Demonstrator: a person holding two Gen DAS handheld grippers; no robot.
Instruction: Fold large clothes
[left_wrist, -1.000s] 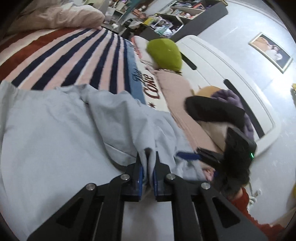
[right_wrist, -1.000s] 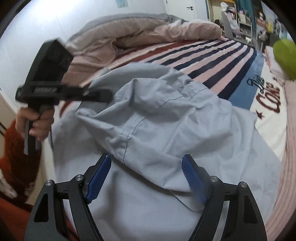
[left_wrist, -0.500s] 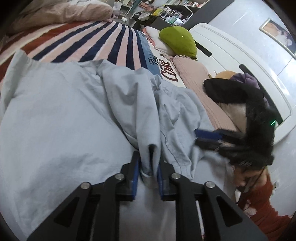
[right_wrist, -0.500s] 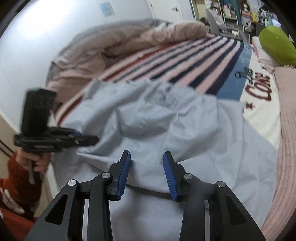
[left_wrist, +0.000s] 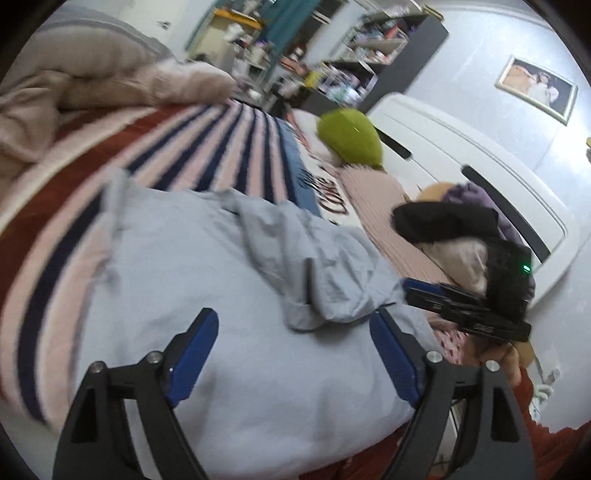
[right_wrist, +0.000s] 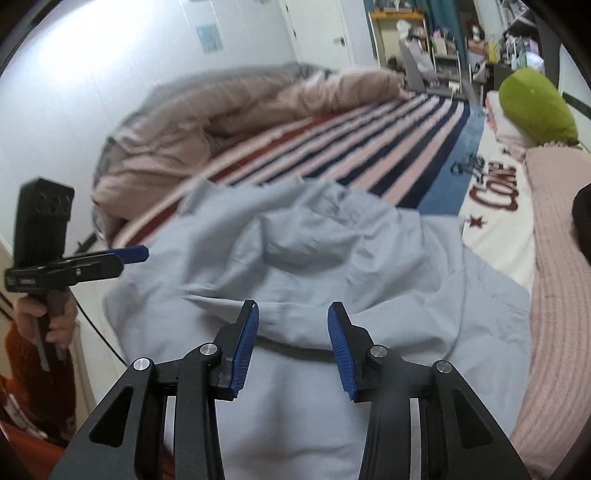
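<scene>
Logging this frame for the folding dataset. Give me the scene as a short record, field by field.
garment: light blue garment spread on the bed, one bunched fold lying across it
surface: striped blanket
left gripper: open, above the garment, holding nothing
right gripper: open, jaws either side of a fold edge, not clamped
nearby: green pillow, pink duvet
fold state: not neatly folded yet

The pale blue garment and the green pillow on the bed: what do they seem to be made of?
The pale blue garment looks like thin woven cloth, perhaps cotton: matte, with many fine creases and a stitched seam. The rounded lime-green pillow looks like soft, matte fabric over stuffing, smooth and plump; its weave is too blurred to tell.
</scene>
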